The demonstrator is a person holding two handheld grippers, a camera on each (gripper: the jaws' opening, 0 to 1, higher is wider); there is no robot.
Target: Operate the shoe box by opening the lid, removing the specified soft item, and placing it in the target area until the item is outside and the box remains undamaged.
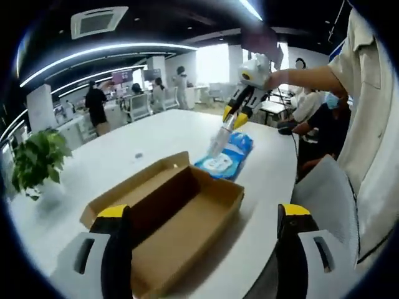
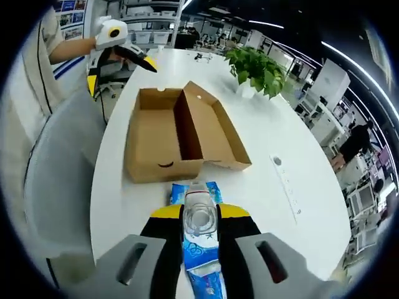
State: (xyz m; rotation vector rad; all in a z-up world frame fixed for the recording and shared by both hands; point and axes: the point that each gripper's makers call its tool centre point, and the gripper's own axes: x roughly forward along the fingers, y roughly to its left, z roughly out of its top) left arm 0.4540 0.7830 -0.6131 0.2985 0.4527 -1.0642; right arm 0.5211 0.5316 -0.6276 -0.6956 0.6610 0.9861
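A brown cardboard shoe box (image 1: pixel 187 205) lies open on the white table (image 1: pixel 124 156), its lid folded back and its inside bare. My left gripper (image 1: pixel 203 212) stands wide open just in front of it, holding nothing. Beyond the box, a blue soft wipes pack (image 1: pixel 229 154) rests on the table under my right gripper (image 1: pixel 233 122). In the right gripper view the blue pack (image 2: pixel 201 249) sits between the narrow jaws of my right gripper (image 2: pixel 199 215), which is shut on it. The box (image 2: pixel 162 137) lies ahead of the pack, with my left gripper (image 2: pixel 123 75) at its far end.
A potted plant (image 2: pixel 255 68) stands on the table beyond the box, and a white power strip (image 2: pixel 287 180) lies to the right. A grey chair (image 2: pixel 56 180) is at the table's edge by the person's body. Other people stand in the office behind.
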